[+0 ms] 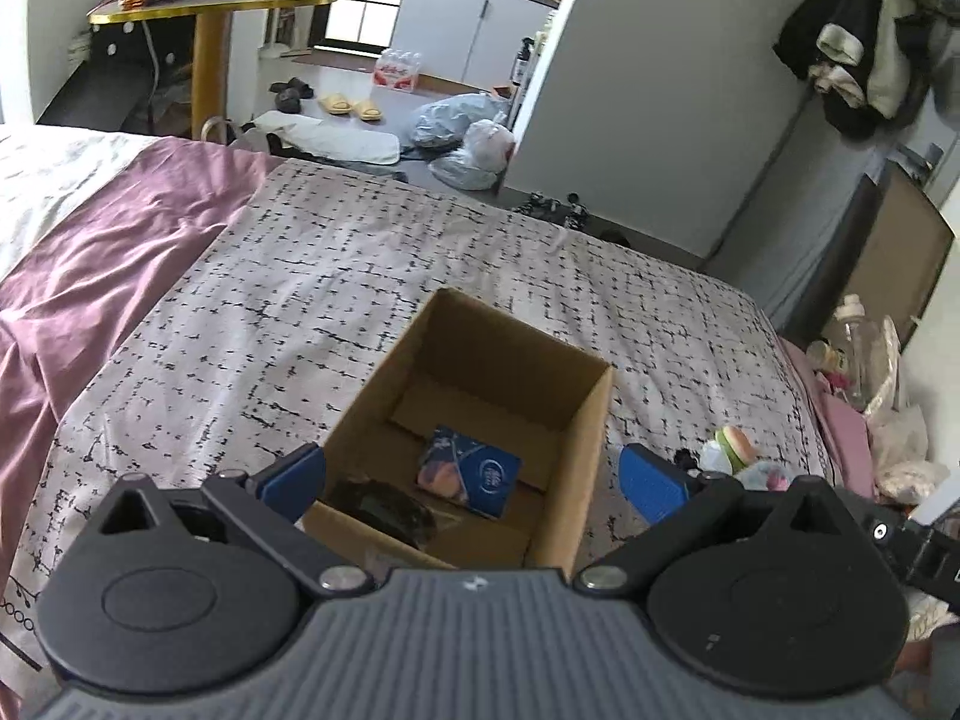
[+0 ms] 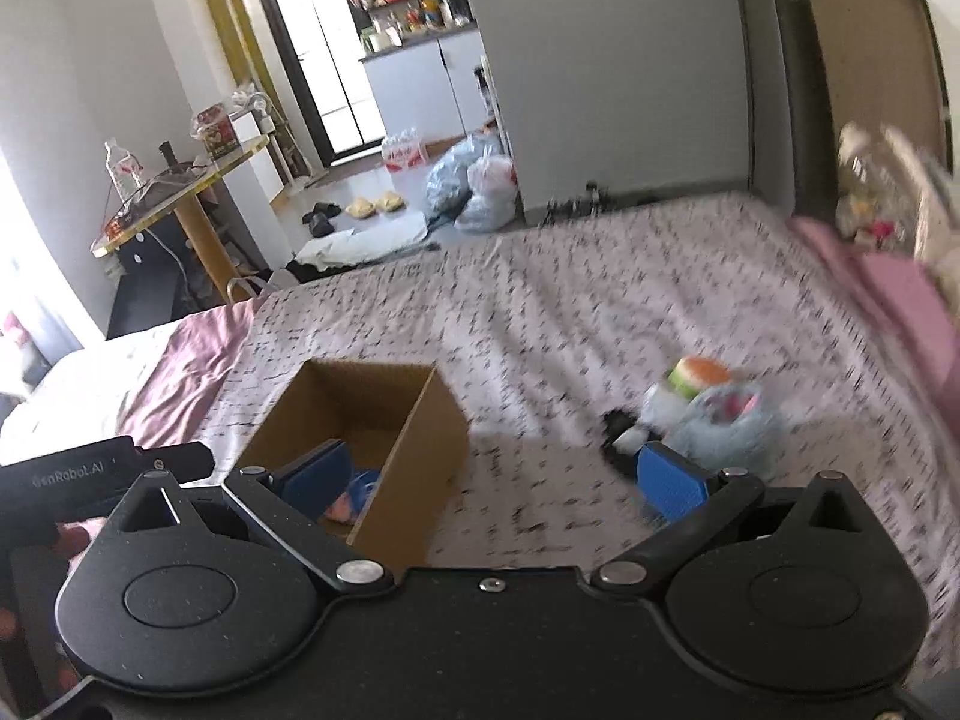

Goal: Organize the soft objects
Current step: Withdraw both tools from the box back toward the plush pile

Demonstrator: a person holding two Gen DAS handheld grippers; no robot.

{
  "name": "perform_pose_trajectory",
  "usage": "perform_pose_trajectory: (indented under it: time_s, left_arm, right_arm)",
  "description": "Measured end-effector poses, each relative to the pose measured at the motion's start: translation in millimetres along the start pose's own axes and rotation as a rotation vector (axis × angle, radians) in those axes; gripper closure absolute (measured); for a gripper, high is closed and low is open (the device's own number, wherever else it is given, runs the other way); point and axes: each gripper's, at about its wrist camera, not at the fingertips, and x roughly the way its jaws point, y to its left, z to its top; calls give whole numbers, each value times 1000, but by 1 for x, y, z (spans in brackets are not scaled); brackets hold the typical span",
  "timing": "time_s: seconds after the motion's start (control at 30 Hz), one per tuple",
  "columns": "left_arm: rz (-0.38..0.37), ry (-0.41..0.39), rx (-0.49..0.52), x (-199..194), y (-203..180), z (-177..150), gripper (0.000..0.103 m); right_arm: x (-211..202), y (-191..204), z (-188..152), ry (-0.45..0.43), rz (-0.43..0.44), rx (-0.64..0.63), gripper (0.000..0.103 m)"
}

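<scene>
An open cardboard box (image 1: 579,420) stands on the patterned bed cover (image 1: 360,264). Inside it lie a blue packet (image 1: 480,462) and a dark soft object (image 1: 384,510). My left gripper (image 1: 474,480) hovers over the box's near edge, open wide, with nothing gripped. To the right of the box is a small heap of soft toys (image 1: 741,456), one burger-shaped and one pale blue. In the right wrist view the box (image 2: 420,462) is at the left and the toys (image 2: 708,408) at the right, blurred. My right gripper (image 2: 495,480) is open and empty above the bed between them.
A crumpled purple blanket (image 1: 120,252) covers the bed's left part. Beyond the far bed edge are plastic bags (image 1: 468,132), slippers and a gold-rimmed table (image 1: 210,6). Bottles and bags (image 1: 864,372) crowd the bed's right side. The left gripper's body (image 2: 90,474) shows at the right view's left.
</scene>
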Motion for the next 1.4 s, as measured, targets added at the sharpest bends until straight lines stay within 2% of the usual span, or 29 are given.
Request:
perform_pose_trajectory:
  time_s: [0.1,0.43,0.63,0.8,1.1,1.23,1.4]
  left_arm:
    - [-1,8,26,0,-10,-5,0]
    - [13,12,87,2,-43,-16,0]
    - [1,46,87,10,-62,-20,0]
    - [-12,79,102,18,-76,-25,0]
    - [-41,106,121,33,-104,-31,0]
    - [-59,112,118,42,-116,-32,1]
    - [-97,134,136,57,-134,-37,4]
  right_arm:
    - [-7,-8,1,-15,-13,-27,0]
    - [-18,-43,1,5,-7,15,0]
    - [-24,-66,1,9,-21,28,0]
    - [-22,-86,2,68,19,75,0]
    - [-16,-117,6,86,-7,167,0]
    - [-7,-131,8,103,-7,214,4]
    - [10,-145,4,169,-5,280,13]
